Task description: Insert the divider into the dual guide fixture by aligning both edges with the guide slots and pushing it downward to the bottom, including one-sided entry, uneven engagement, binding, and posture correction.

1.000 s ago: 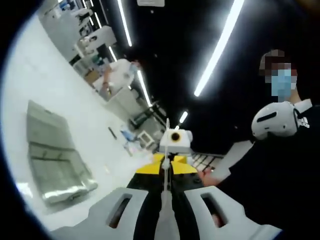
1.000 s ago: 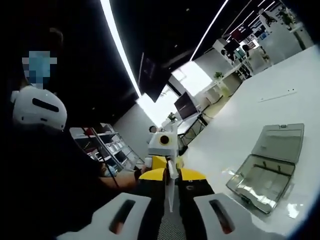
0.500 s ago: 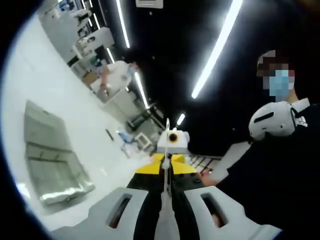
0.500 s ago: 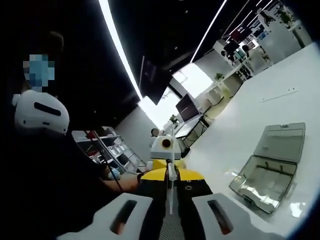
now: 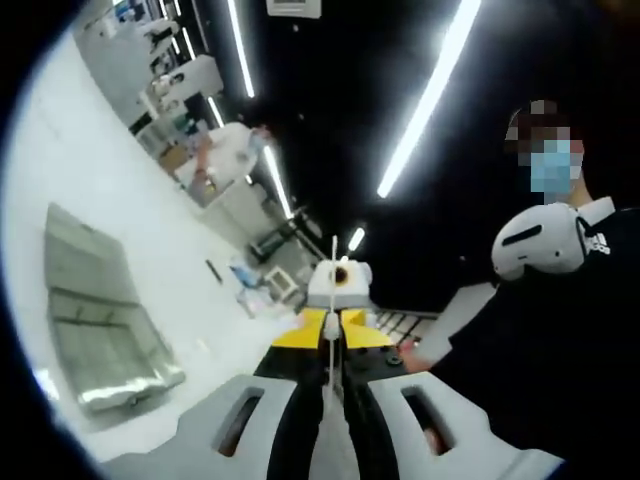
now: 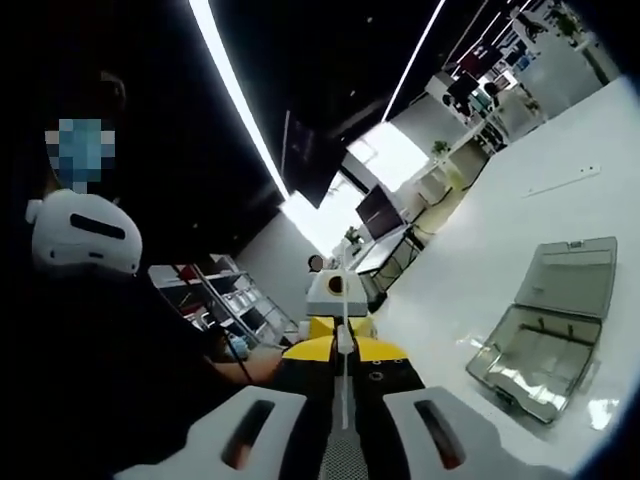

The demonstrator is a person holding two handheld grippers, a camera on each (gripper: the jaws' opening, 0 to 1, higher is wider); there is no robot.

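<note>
Gripping the divider (image 5: 329, 350) at one end with the left tongs (image 5: 330, 392), pinched narrow on the thin sheet, and at the opposite end with the right tongs (image 6: 345, 400), closed just as tight. Facing one another along the sheet, so seen edge-on as a pale sliver in both views, with its long axis running straight from one pair of tongs to the other. Carried up in the air, well clear of the bench (image 5: 80, 170). Over to the fixture (image 5: 95, 330) now: lying open on the bench, off to the left in the left gripper view and low to the right in the right gripper view (image 6: 545, 335), well apart from the sheet and not yet touched. Hard to call which hand is nearer; looks about even. Needs, by the look of it, swinging across and down towards that case, keeping both ends level so both edges meet their slots together. Too far off to make out the slots themselves.
</note>
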